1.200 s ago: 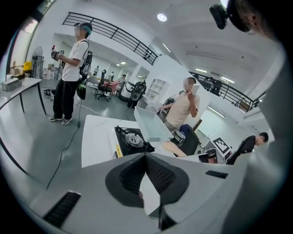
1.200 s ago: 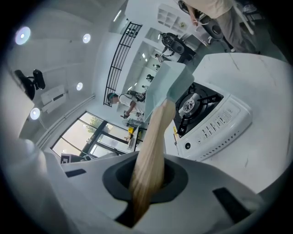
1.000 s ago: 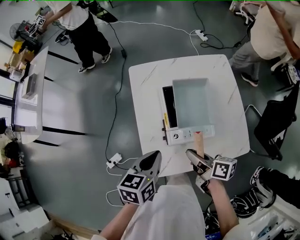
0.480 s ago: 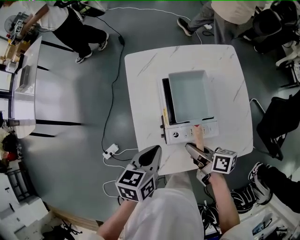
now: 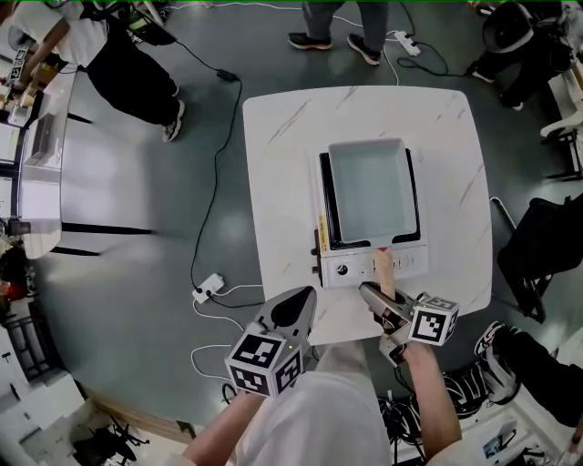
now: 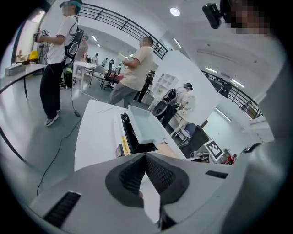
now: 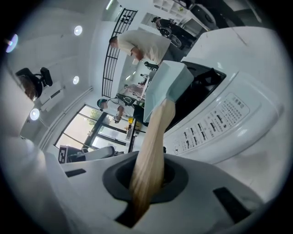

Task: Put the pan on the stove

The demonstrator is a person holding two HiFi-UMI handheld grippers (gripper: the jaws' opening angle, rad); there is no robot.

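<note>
A pale rectangular pan (image 5: 369, 187) with a wooden handle (image 5: 383, 271) sits on the black top of the white stove (image 5: 346, 269) on the marble table (image 5: 282, 182). My right gripper (image 5: 375, 305) is shut on the end of the handle, which runs out between its jaws (image 7: 146, 178) to the pan (image 7: 165, 87) over the stove's button panel (image 7: 215, 123). My left gripper (image 5: 296, 309) hovers at the table's near edge, jaws together and holding nothing. In its own view the left gripper (image 6: 146, 157) faces the pan (image 6: 145, 125) and the stove (image 6: 130, 139).
A power strip (image 5: 208, 289) and cables lie on the floor left of the table. People stand beyond the far edge (image 5: 337, 27) and at the far left (image 5: 118, 55). A long bench (image 5: 36, 182) lines the left; a dark chair (image 5: 547, 246) stands right.
The pan has slid left on the stove and now lies centred over the black top. My right gripper stays on the handle; the left has hardly moved. People beyond the table have walked.
</note>
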